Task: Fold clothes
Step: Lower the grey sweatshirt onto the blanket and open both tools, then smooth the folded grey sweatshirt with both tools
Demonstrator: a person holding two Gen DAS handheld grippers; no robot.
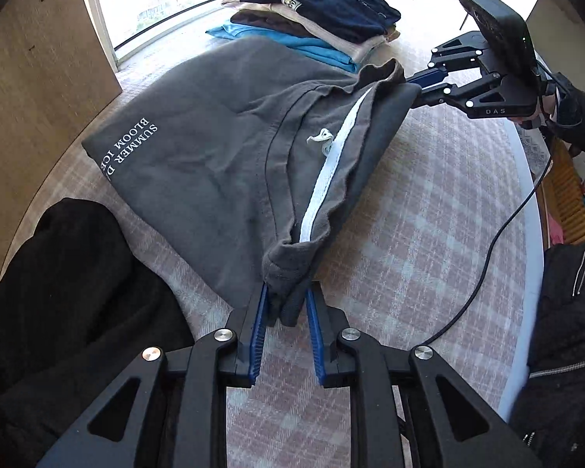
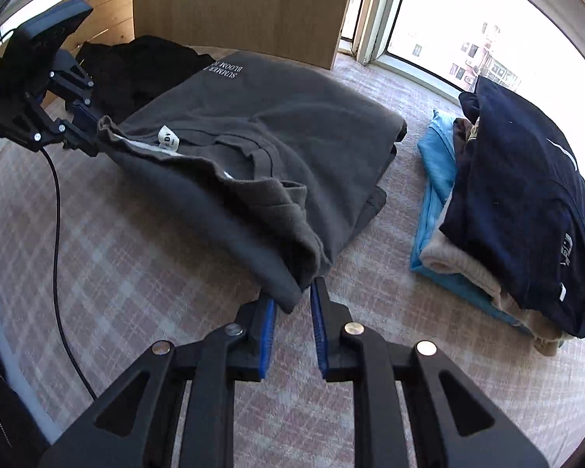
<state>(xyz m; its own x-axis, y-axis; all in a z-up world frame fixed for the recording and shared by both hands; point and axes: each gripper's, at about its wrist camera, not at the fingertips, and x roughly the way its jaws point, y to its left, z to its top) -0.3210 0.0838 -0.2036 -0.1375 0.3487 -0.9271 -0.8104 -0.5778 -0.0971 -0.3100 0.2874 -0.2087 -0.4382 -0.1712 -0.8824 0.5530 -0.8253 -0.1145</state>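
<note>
On the plaid bedcover [image 1: 409, 234], a dark grey sweatshirt [image 1: 199, 156] lies half folded, its white lettering reading "SUMMER" and "BLOOM" turned toward the wooden panel [image 1: 39, 78] at the far side. The left gripper [image 1: 286, 308] is clamped on one end of the raised fold, blue pads pinching bunched grey cloth; the right gripper [image 2: 292, 304] pinches the other end the same way, so the edge with its white inner tape [image 1: 331, 171] hangs stretched between the two tools above the bedcover. Just beside the left gripper sits a heap of black clothing [image 1: 70, 292], touching the sweatshirt's near side. Beyond the sweatshirt, near the window [image 2: 468, 19], stands a stack of folded clothes [image 2: 518, 226]: a navy garment on top, beige and brown ones under it, a blue one at the bottom. A black cable [image 2: 58, 234] trails across the cover from the left tool.
</note>
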